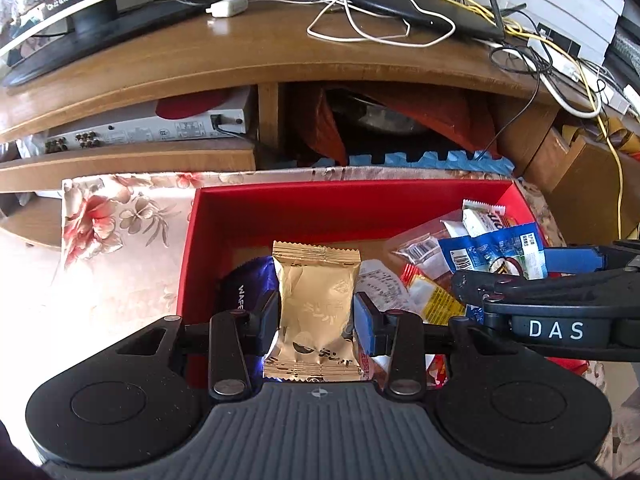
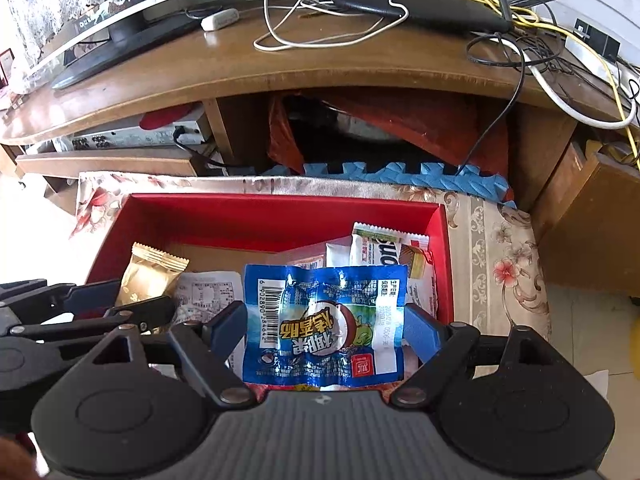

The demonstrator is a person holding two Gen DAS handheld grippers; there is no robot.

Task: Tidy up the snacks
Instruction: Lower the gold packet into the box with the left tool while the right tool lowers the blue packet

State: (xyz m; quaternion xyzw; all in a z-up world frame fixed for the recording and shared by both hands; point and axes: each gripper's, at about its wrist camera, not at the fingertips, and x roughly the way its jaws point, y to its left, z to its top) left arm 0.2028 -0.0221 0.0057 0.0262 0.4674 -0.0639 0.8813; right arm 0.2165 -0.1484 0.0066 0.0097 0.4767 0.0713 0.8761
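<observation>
Gripped between the left gripper's closed fingers, a gold snack packet stands upright at lower centre, tilted down over the red box. Right gripper fingers pinch a blue snack packet at lower centre over the same box, pitched downward too.

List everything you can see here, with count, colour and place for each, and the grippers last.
box: one, red, open, on the floral cloth.
gold packet: one, gold, over the box, held.
blue packet: one, blue and white, over the box, held.
other snacks: several, mixed colours, lying in the box; exact count unclear.
floral cloth: one, beige with red flowers, under the box.
foam mat: one, blue, behind the cloth.
desk: one, brown wood, at the back.
cables: several, white, black, yellow, on the desk.
monitor: one, black, desk's left.
left hand-held gripper: one, black, shut on the gold packet.
right hand-held gripper: one, black with blue pads, around the blue packet.
</observation>
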